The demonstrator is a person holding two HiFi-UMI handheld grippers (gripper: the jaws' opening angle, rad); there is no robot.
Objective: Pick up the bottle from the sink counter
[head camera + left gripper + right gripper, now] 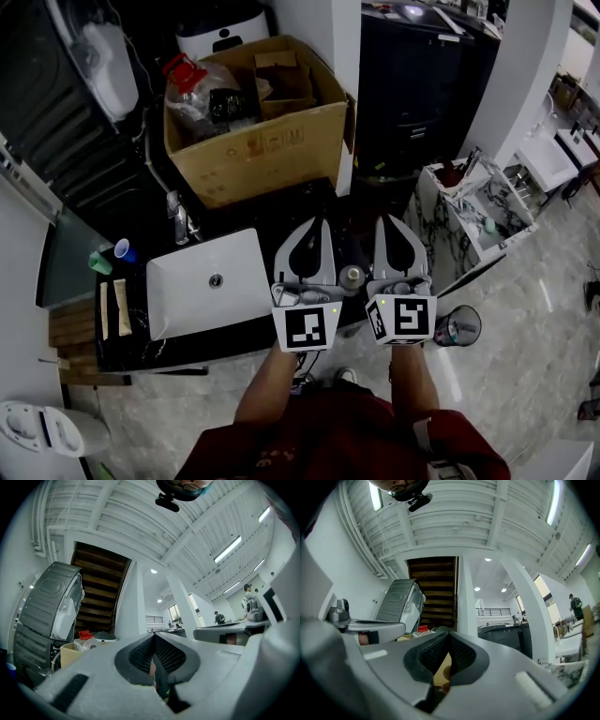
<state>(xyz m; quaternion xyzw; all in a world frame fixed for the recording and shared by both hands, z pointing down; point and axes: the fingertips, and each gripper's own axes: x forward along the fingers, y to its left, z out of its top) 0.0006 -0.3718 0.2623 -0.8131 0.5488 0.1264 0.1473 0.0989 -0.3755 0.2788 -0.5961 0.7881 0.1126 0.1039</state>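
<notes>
In the head view a small bottle with a round grey top [352, 276] stands on the black sink counter [253, 330], right of the white basin [206, 281]. Both grippers hover side by side above the counter's front edge, with the bottle showing in the gap between their bodies. My left gripper [317, 223] [153, 637] has its jaws together and nothing in them. My right gripper [389, 221] [449, 633] is shut and empty too. Both gripper views tilt upward at the ceiling and a staircase, so the bottle is hidden there.
A faucet [178, 220] stands behind the basin. Left of it are a blue cup [125, 250], a green cup [98, 261] and tubes [122, 307]. An open cardboard box [253, 122] sits at the back. A marble stand [469, 211] and a bin [457, 325] are to the right.
</notes>
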